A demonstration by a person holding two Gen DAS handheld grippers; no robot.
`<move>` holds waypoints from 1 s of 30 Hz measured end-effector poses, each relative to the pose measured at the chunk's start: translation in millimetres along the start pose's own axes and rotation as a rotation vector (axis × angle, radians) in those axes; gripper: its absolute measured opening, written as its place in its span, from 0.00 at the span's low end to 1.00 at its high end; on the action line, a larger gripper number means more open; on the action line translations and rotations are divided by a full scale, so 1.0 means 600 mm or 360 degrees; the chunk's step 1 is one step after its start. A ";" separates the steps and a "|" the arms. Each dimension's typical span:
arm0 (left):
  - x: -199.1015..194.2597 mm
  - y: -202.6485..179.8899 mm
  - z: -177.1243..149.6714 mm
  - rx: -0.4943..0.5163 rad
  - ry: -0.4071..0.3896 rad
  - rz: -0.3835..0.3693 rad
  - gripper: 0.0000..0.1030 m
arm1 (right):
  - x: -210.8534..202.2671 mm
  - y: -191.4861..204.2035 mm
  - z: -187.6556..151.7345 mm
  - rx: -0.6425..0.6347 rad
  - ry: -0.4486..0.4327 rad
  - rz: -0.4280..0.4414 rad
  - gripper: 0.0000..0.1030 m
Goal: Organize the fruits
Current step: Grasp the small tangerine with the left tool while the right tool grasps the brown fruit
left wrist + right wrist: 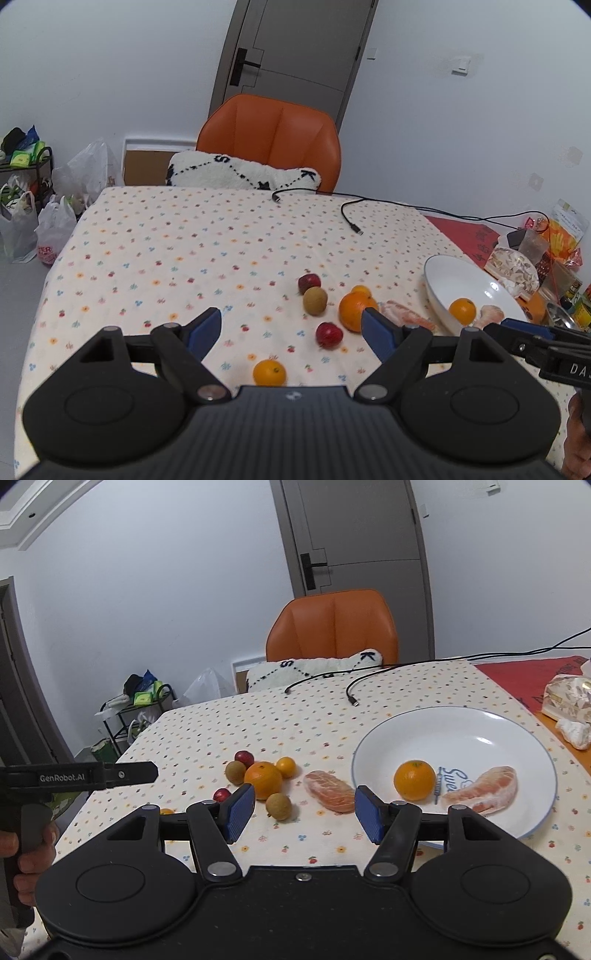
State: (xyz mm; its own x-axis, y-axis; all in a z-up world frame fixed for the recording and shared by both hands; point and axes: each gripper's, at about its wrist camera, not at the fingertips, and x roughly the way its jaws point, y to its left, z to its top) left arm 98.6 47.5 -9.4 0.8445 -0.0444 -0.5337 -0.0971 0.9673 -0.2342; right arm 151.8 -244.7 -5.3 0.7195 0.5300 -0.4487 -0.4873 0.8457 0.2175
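My left gripper (pixel 291 328) hangs open and empty above the table's near edge. Just below it lies a small orange (pixel 269 373). Ahead are a red fruit (pixel 328 335), a brown fruit (pixel 315 301), a dark red fruit (pixel 309 283) and a large orange (pixel 356 311). My right gripper (pixel 306 812) is open too, empty, with a peeled pomelo segment (pixel 328 791) just beyond its fingers. The white plate (pixel 461 738) to its right holds an orange (pixel 414 784) and another pomelo segment (pixel 484 790). A second brown fruit (pixel 279 806) lies near the right gripper's left finger.
Two black cables (pixel 351 221) trail across the far side of the spotted tablecloth. An orange chair (pixel 273 136) with a white cushion stands behind the table. Snack packets and jars (pixel 546 254) crowd the right edge on a red mat. Plastic bags (pixel 55 229) sit on the floor at left.
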 end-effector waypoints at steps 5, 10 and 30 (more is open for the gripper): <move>0.012 0.009 -0.017 -0.0009 0.0033 0.0003 0.76 | 0.016 0.006 -0.007 0.0001 0.0039 0.0022 0.58; 0.026 0.017 -0.031 -0.0018 0.0068 0.0003 0.73 | 0.034 0.009 -0.016 0.0005 0.0077 0.0040 0.57; 0.064 0.025 -0.049 0.0010 0.0125 -0.0003 0.22 | 0.105 0.011 -0.022 -0.0016 0.0178 0.0087 0.46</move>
State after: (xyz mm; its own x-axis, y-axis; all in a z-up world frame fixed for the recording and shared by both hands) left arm 114.3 53.1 -57.5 0.8009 -0.0655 -0.5953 -0.0917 0.9688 -0.2301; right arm 187.3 -206.5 -43.4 0.6325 0.5644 -0.5304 -0.5295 0.8149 0.2358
